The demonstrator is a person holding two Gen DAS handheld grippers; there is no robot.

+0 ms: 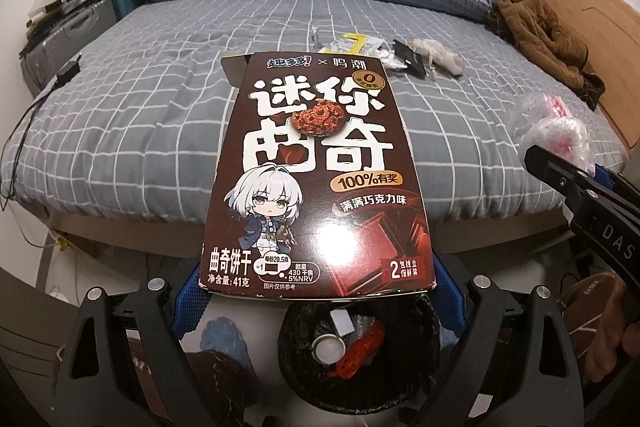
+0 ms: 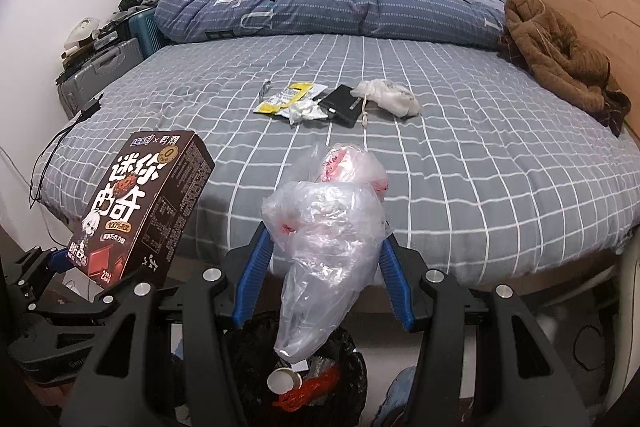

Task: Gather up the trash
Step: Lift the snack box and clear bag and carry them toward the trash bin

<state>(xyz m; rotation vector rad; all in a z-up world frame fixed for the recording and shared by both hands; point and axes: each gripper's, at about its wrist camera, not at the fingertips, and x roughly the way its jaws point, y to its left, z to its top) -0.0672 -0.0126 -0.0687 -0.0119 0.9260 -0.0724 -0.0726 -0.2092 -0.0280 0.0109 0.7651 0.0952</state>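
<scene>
My left gripper [image 1: 316, 291] is shut on a brown cookie box [image 1: 316, 171] and holds it above a black trash bin [image 1: 360, 347]; the box also shows at the left of the right wrist view [image 2: 140, 211]. My right gripper [image 2: 326, 255] is shut on a crumpled clear plastic bag [image 2: 328, 227], which hangs over the bin [image 2: 296, 367]. The bin holds a paper cup [image 2: 280, 381] and red scraps. More trash lies on the bed: a yellow wrapper [image 2: 288, 97], crumpled white paper [image 2: 306, 113] and a white cloth pouch [image 2: 390, 97].
The bed [image 2: 440, 167] has a grey checked sheet, a blue duvet [image 2: 320, 11] and a brown coat [image 2: 560, 63]. A black flat case [image 2: 346, 103] lies by the trash. Suitcases [image 2: 100, 71] stand left of the bed; a cable [image 2: 52, 147] trails off it.
</scene>
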